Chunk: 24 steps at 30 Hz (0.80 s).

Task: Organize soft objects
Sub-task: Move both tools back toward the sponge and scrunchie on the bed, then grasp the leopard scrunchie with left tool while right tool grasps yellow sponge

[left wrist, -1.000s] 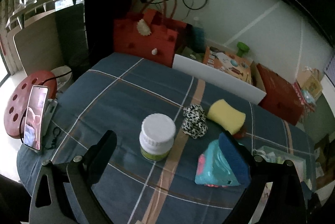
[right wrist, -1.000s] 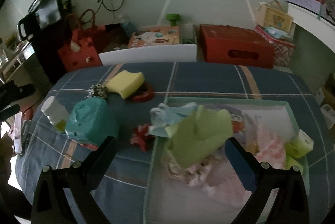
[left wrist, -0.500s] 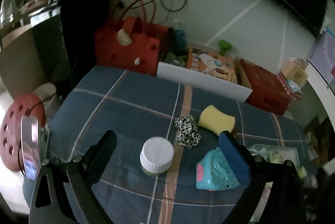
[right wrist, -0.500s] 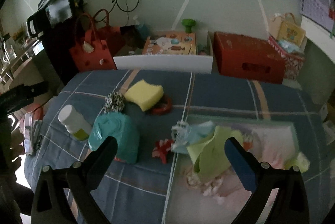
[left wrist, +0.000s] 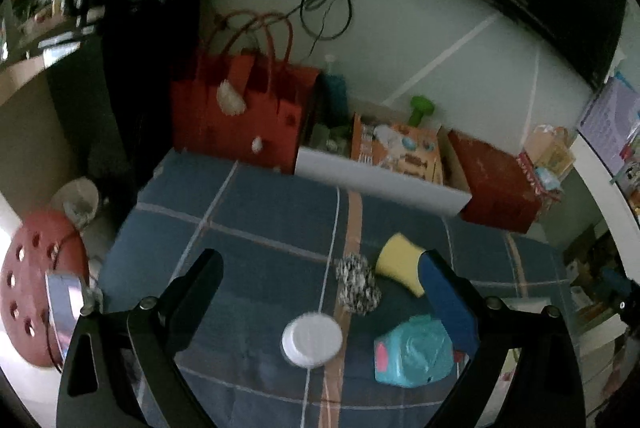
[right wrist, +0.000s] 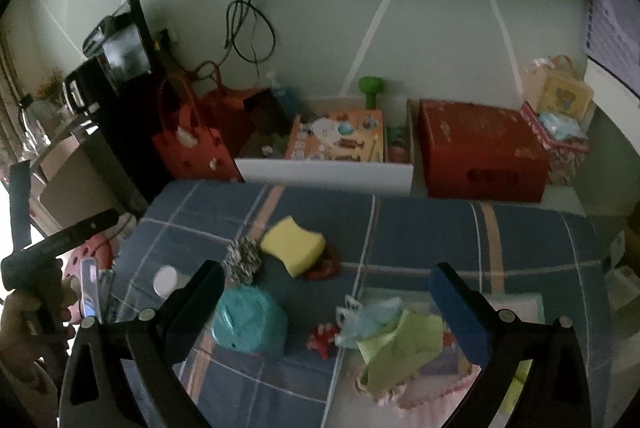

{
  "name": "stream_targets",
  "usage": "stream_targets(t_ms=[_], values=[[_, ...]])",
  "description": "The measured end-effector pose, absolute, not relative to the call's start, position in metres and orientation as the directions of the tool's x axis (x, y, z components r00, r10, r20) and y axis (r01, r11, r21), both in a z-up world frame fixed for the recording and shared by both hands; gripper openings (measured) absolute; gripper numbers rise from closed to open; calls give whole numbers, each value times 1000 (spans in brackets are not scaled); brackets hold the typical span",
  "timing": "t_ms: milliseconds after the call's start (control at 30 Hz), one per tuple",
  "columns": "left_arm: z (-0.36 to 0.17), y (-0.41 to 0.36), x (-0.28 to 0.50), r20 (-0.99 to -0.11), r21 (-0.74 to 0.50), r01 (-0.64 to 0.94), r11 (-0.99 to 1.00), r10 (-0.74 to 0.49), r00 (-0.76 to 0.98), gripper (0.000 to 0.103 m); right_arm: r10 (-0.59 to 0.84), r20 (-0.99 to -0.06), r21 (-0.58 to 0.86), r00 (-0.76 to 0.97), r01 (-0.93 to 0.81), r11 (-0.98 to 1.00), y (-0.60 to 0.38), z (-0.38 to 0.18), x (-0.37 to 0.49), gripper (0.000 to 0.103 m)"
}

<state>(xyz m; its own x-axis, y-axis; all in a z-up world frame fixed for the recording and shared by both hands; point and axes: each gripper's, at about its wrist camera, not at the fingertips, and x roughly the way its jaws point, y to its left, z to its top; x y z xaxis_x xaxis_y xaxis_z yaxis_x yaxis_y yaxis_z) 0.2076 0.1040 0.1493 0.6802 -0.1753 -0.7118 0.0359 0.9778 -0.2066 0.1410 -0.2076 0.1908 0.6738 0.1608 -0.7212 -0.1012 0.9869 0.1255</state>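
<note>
Sponge [right wrist: 293, 245] lies on plaid table [right wrist: 420, 228]; both hand-held grippers [left wrist: 320, 280] [right wrist: 326, 286] gape, holding nothing.

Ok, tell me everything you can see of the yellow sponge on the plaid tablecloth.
The yellow sponge is a thick, soft-looking foam block with a wavy, waisted outline, plain yellow all over and dry as far as the blur allows. It lies tilted, one end propped on a red ring-shaped object that shows from beneath it. The black-and-white patterned scrunchie sits right beside it; whether they touch is unclear. In the left wrist view the sponge is partly hidden behind a tool finger. Nothing grips it.
</note>
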Motion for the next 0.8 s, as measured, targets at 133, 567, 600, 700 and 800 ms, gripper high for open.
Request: stream_targets(t_ms=[133, 567, 600, 700, 800], values=[[159, 103, 230, -735, -187, 39, 981, -167, 657, 98, 174, -732, 101, 659, -147, 984, -189, 199, 168, 103], [66, 53, 304, -910, -188, 28, 982, -185, 370, 98, 205, -876, 123, 437, -208, 970, -138, 76, 256, 103], [59, 50, 307, -918, -194, 21, 981, -189, 348, 98, 199, -882, 116, 427, -213, 970, -135, 68, 259, 103], [38, 41, 317, -944, -167, 7, 986, -162, 286, 98, 179, -907, 97, 382, -222, 970, -128, 41, 271, 103], [16, 33, 327, -963, -133, 1, 991, -130, 238, 97, 174, -923, 101, 344, -219, 970, -126, 18, 279, 103]])
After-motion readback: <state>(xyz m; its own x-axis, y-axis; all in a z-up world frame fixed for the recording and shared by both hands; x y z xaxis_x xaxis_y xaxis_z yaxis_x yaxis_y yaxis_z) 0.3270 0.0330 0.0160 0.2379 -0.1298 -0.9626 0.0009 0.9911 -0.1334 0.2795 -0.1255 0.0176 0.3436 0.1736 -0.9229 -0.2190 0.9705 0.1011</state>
